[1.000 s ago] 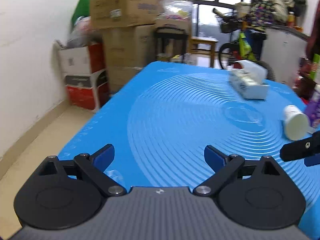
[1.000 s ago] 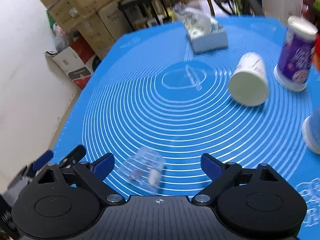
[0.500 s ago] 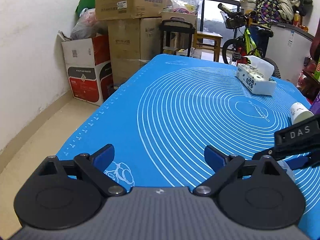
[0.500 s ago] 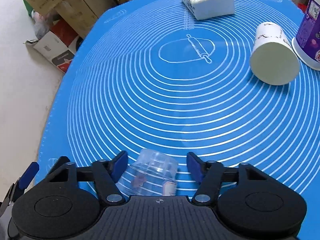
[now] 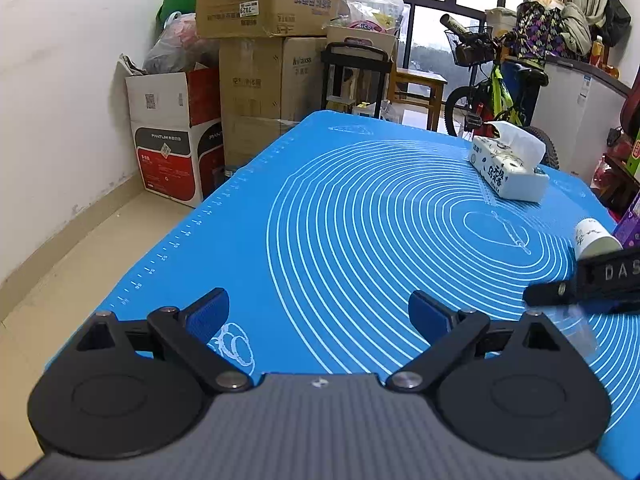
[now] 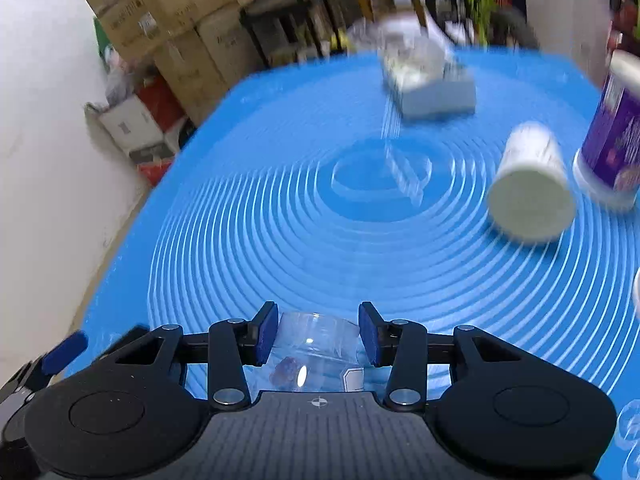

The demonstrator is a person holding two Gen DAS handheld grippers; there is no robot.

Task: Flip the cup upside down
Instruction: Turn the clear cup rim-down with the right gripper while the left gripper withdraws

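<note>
A clear plastic cup (image 6: 316, 344) sits between the blue pads of my right gripper (image 6: 318, 334), which is shut on it near the front of the blue mat (image 6: 280, 240). The view is blurred, so I cannot tell whether the cup touches the mat. In the left wrist view the right gripper (image 5: 592, 280) shows at the right edge with the clear cup (image 5: 576, 328) under it. My left gripper (image 5: 318, 312) is open and empty, low over the mat's front left part (image 5: 320, 220).
A white paper cup (image 6: 528, 192) lies on its side at the right. A purple canister (image 6: 616, 136) stands beside it. A tissue box (image 6: 424, 80) sits at the far side. Cardboard boxes (image 5: 256, 40) and a bicycle (image 5: 496, 80) stand beyond the table.
My right gripper has closed its pads onto the clear cup and the view has tilted up. The left gripper has stayed open and drifted little.
</note>
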